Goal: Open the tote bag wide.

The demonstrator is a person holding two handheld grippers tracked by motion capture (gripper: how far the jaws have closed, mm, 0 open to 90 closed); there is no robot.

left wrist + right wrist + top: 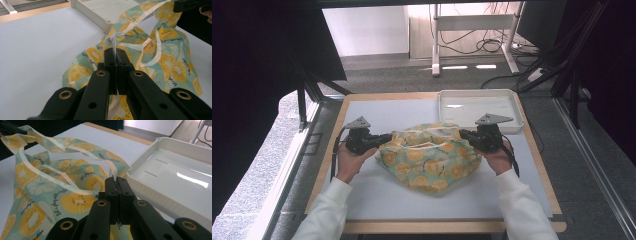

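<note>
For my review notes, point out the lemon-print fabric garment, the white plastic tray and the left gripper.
lemon-print fabric garment (427, 162), high view, cloth middle.
white plastic tray (479, 92), high view, far rim.
left gripper (116, 53), left gripper view, between fingertips.

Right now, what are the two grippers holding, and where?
Both hold the lemon-print cloth: the left gripper pinches its white-trimmed edge at one side, the right gripper the trimmed edge at the other.

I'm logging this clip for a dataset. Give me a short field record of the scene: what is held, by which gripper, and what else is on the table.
main item: lemon-print cloth, bunched on the table
left gripper: shut on the cloth's white-trimmed edge
right gripper: shut on the cloth's edge at the opposite side
cloth state: upper edge lifted between the two grippers, rest lying on the table
other item: white tray, empty, at the far right of the table, just behind the cloth
</note>
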